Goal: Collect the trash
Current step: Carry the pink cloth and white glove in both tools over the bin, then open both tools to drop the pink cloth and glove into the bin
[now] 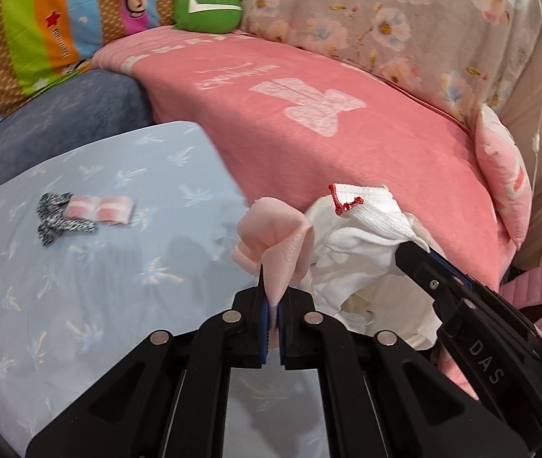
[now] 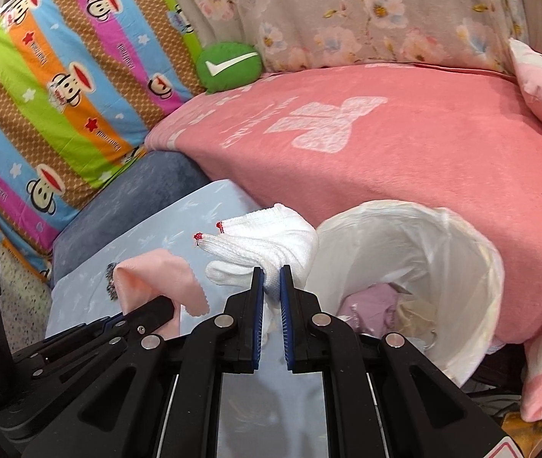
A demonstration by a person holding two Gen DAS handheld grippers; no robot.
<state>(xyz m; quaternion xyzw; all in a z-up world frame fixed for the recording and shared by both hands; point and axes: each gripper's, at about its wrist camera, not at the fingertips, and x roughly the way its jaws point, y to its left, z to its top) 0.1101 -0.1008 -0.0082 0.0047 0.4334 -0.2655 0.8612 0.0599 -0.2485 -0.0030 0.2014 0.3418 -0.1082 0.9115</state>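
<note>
My left gripper (image 1: 272,286) is shut on a crumpled pale pink cloth (image 1: 274,229), held up above the light blue tabletop (image 1: 118,286). My right gripper (image 2: 272,278) is shut on a white knit glove (image 2: 267,244) with red trim, just left of a bin lined with a white plastic bag (image 2: 473,252). Some rubbish lies inside the bin. In the right wrist view the left gripper (image 2: 164,307) and its pink cloth (image 2: 152,274) show at lower left. The left wrist view shows the right gripper (image 1: 408,252) with the glove (image 1: 362,229). A pink-and-white wrapper (image 1: 101,210) and a black-and-white patterned scrap (image 1: 55,219) lie on the tabletop.
A pink blanket (image 2: 385,160) covers the sofa behind the table and bin. A green cushion with a white tick (image 2: 229,65), a striped monkey-print pillow (image 2: 61,95) and a floral cover (image 2: 366,15) stand at the back. A blue-grey cushion (image 1: 61,114) borders the table's far side.
</note>
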